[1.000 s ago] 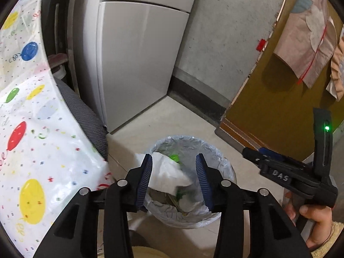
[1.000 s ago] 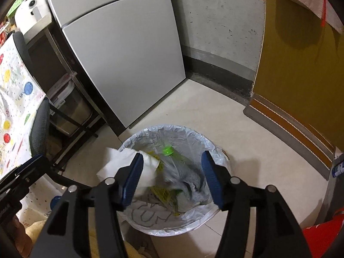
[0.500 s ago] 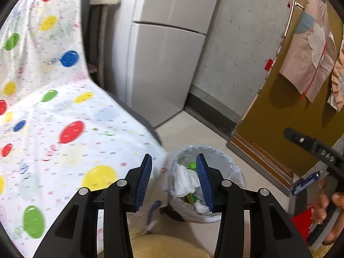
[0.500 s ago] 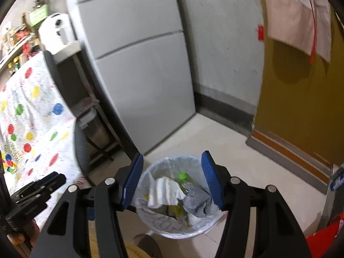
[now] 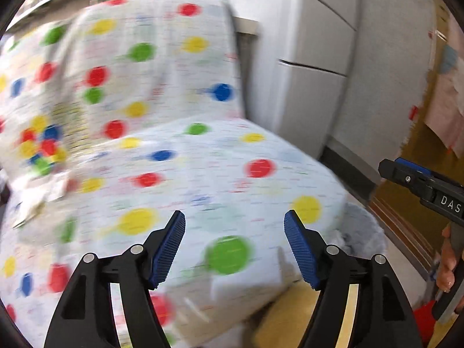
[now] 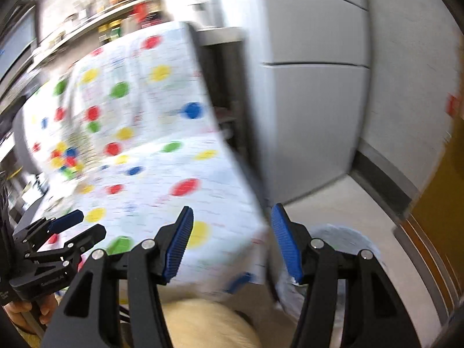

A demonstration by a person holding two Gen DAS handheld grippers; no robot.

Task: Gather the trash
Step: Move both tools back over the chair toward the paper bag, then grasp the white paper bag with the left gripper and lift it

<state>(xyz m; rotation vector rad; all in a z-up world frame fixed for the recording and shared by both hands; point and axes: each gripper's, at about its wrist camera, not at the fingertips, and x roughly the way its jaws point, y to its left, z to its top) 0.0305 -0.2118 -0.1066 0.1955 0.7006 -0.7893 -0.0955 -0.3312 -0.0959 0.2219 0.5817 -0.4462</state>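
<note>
Now both grippers hang over the dotted cloth (image 5: 179,156): the left gripper (image 5: 235,232) has just been spreading its jaws, nothing between them, and the right gripper (image 6: 230,233) gapes empty too. Trash bin (image 6: 342,240) (white-lined, blurry) sits low right, beside the fridge (image 6: 313,87).

Domestic kitchen or dining area; a tall white refrigerator (image 6: 313,92) stands against a grey wall; shelves of jars and bottles (image 6: 116,3) line the background; a balloon-print tablecloth (image 5: 179,174) covers a table; a lined trash bin (image 6: 345,240) sits on the tiled floor.
</note>
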